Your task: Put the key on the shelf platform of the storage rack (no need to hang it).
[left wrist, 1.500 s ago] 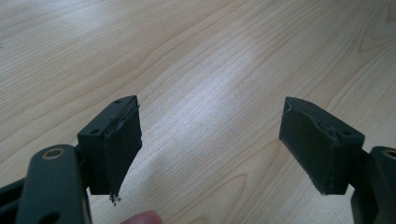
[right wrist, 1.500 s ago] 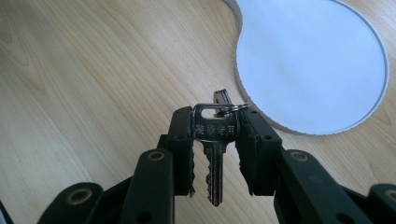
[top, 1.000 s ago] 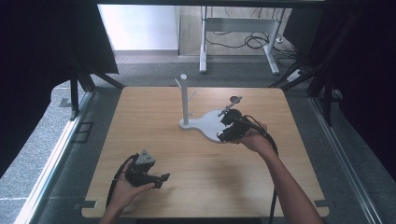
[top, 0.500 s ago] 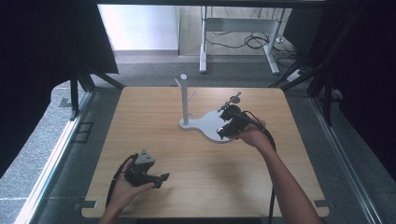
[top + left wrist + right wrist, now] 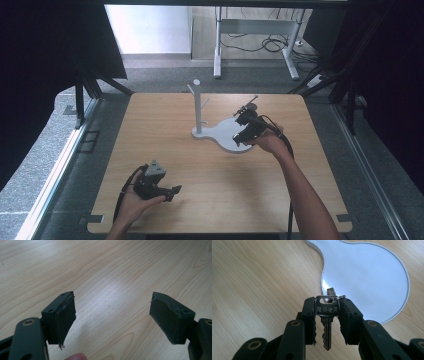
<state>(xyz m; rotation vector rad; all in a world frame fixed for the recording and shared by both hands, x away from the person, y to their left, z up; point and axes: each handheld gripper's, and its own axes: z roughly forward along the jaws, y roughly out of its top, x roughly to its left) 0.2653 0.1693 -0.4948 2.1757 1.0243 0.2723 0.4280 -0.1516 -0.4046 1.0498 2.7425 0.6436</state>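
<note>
High view: the left tongs (image 5: 172, 191) are held low over the wooden surface (image 5: 165, 130) near its front edge, jaws wide apart with nothing between them. Farther off, a silver key (image 5: 327, 315) is pinched in the right tongs (image 5: 245, 137) above the white stand base (image 5: 225, 135).

Beyond the wooden table (image 5: 165, 125), grey carpet (image 5: 150, 80), a white desk frame (image 5: 255, 30), tangled cables (image 5: 270, 45).
</note>
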